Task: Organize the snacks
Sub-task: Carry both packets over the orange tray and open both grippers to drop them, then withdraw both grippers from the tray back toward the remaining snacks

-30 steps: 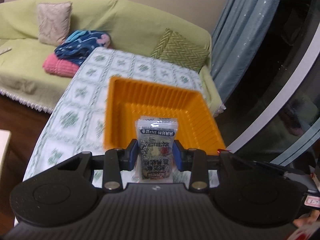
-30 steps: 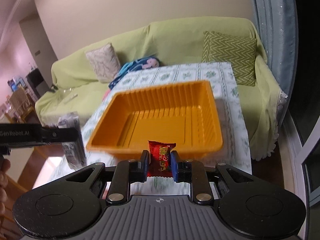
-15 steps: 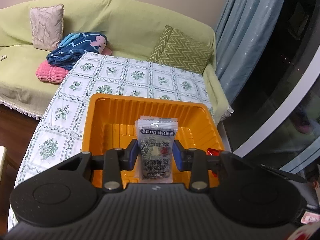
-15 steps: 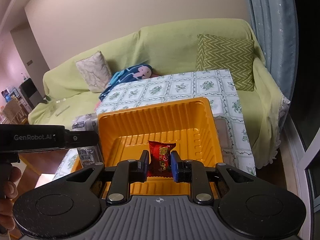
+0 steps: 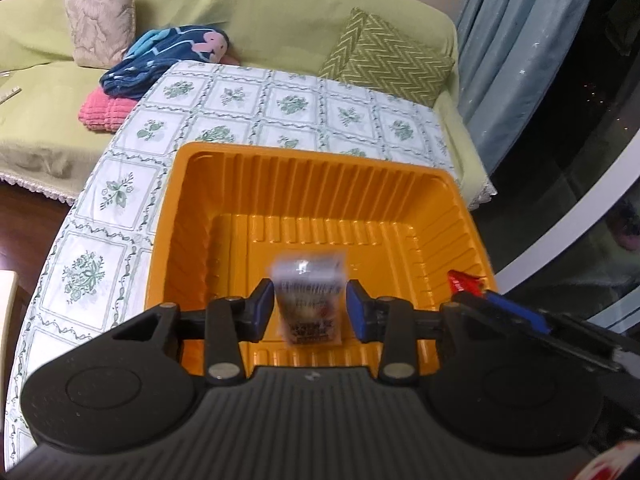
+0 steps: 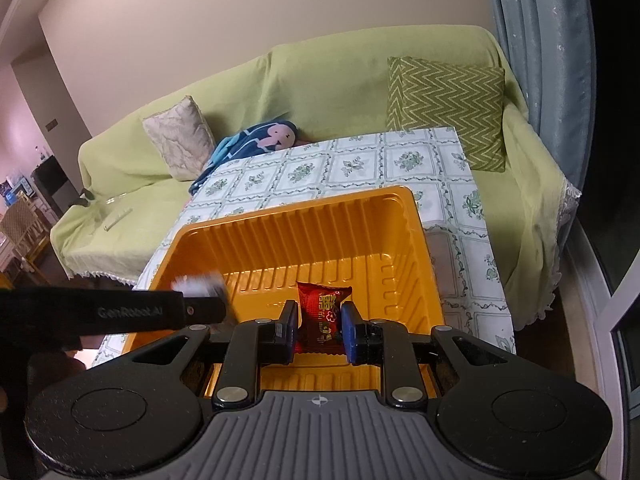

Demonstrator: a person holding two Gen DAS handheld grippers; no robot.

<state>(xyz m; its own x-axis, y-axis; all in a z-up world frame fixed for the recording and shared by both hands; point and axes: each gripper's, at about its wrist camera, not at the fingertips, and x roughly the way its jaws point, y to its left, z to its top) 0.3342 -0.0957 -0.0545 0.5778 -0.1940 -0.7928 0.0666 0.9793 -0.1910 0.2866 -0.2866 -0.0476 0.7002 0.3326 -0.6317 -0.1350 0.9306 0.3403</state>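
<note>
Hanging over the orange tray (image 5: 188, 216), both grippers carry snacks. The left gripper (image 5: 310, 308) has its jaws a little apart, and a blurred silver packet (image 5: 308, 296) sits between the blue pads; a sliver of gap shows on each side, so the pads do not look to be pressing it. That packet hangs over the tray floor toward 6 o'clock in the left view.

At 4 o'clock in that view the right gripper's tip pokes in over the tray's rim, a red corner showing at it.

Over to the right view: the right gripper (image 6: 320, 322) is clamped tight on a red packet (image 6: 322, 312), pads squeezing both sides, held upright above the tray's floor near its 6 o'clock edge. The left gripper's black body crosses at 9 o'clock, the silver packet a blur at its tip.

The tray sits on a flower-print tablecloth (image 6: 400, 160), with a green sofa (image 6: 320, 80) beyond at 12 o'clock.
</note>
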